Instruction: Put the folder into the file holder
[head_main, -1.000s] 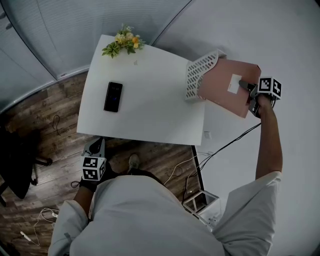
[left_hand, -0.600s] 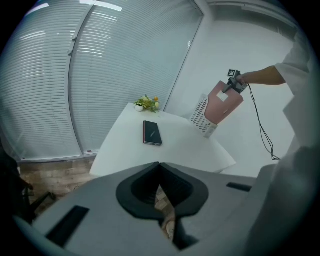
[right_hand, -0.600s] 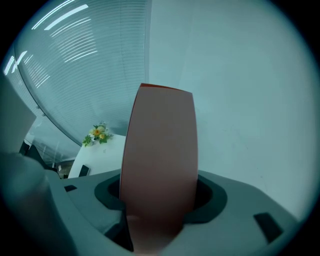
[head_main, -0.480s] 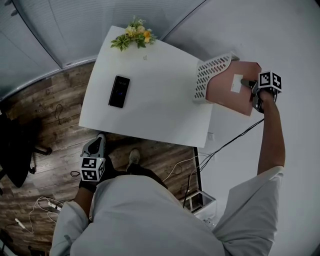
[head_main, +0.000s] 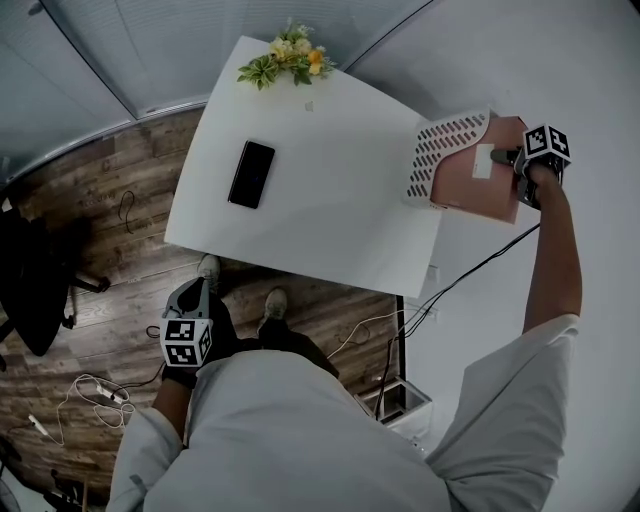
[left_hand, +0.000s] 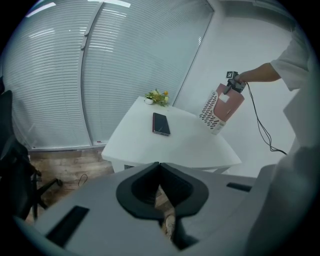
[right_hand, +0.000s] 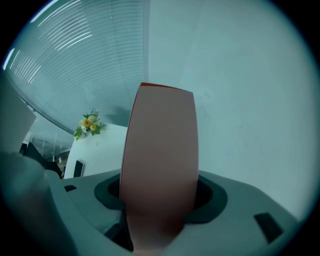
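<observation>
This is an office: ahead of my left jaws stand a white desk (left_hand: 165, 145) and window blinds (left_hand: 65, 80), a black swivel chair (head_main: 28, 290) to their left.

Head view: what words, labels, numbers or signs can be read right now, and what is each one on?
None is legible in any view.
White label on the pink folder: too small to read.
Phone on the table: screen dark, nothing readable.
Small grey mark on the table near the flowers: too small to tell.
Marker cubes on the left gripper and right gripper: black-and-white squares, no words.
</observation>
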